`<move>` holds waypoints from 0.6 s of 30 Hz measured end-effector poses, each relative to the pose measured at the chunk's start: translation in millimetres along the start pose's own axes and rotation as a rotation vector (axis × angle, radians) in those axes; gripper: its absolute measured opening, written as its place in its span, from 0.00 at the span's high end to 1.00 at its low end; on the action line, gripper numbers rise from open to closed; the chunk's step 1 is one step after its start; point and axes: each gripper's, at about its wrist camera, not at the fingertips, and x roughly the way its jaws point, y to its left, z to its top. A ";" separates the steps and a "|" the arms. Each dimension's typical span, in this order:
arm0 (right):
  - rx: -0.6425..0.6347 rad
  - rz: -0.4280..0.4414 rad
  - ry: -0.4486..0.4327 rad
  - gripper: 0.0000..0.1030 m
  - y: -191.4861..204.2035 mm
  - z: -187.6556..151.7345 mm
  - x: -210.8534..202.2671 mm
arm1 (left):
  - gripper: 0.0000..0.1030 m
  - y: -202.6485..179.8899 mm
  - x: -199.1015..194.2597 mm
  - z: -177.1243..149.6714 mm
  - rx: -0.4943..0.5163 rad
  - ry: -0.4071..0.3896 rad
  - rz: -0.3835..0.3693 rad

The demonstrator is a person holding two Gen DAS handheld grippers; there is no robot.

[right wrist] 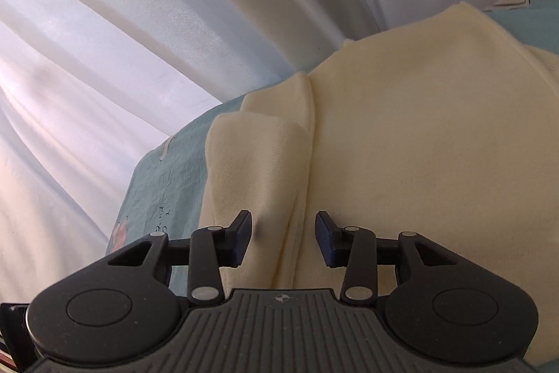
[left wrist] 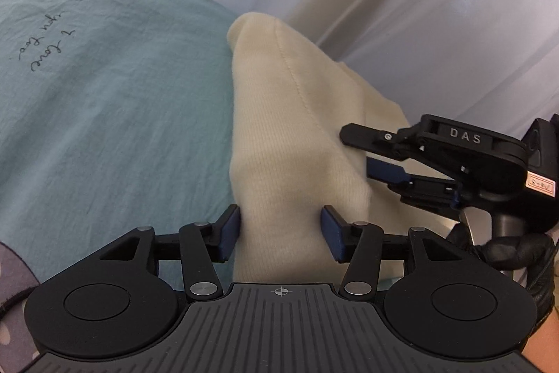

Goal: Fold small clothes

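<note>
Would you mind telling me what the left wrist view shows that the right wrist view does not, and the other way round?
Only the left wrist view shows the right claw from outside, reaching over the cream knit garment, the black-gloved hand holding it, and handwritten script on the teal crinkled cloth.

Only the right wrist view shows a raised fold running down the cream knit garment and a pink print on the teal cloth.

Both show an open claw, the left claw included, over cream fabric lying on teal cloth, against a pale draped sheet.
</note>
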 end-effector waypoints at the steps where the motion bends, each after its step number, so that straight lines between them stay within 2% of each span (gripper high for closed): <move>1: 0.022 0.017 0.004 0.61 -1.9 2.5 2.6 | 0.46 0.0 -0.8 -1.2 0.001 0.000 -0.002; 7: 0.169 0.120 0.036 0.76 -14.3 9.9 14.9 | 0.46 0.2 -0.9 -0.7 -0.003 -0.001 -0.016; 8: 0.186 0.132 0.046 0.83 -15.2 9.8 16.7 | 0.46 0.3 -1.5 -1.2 -0.003 -0.001 -0.018; 9: 0.187 0.121 0.040 0.86 -13.7 8.7 16.5 | 0.46 0.0 -2.0 -1.3 -0.003 -0.001 -0.020; 11: 0.091 0.063 0.017 0.87 0.1 6.7 13.1 | 0.45 -0.2 -3.5 -1.1 -0.009 0.005 -0.021; 13: -0.113 -0.056 -0.033 0.88 30.1 2.6 4.5 | 0.45 0.2 -9.0 1.4 -0.027 0.005 -0.026; 15: -0.270 -0.103 -0.098 0.89 53.3 -1.2 -11.5 | 0.45 -1.0 -19.3 4.4 -0.040 -0.023 -0.026; 18: -0.397 -0.175 -0.189 0.89 61.6 -1.5 -36.5 | 0.42 -8.1 -32.0 7.3 0.003 -0.068 -0.030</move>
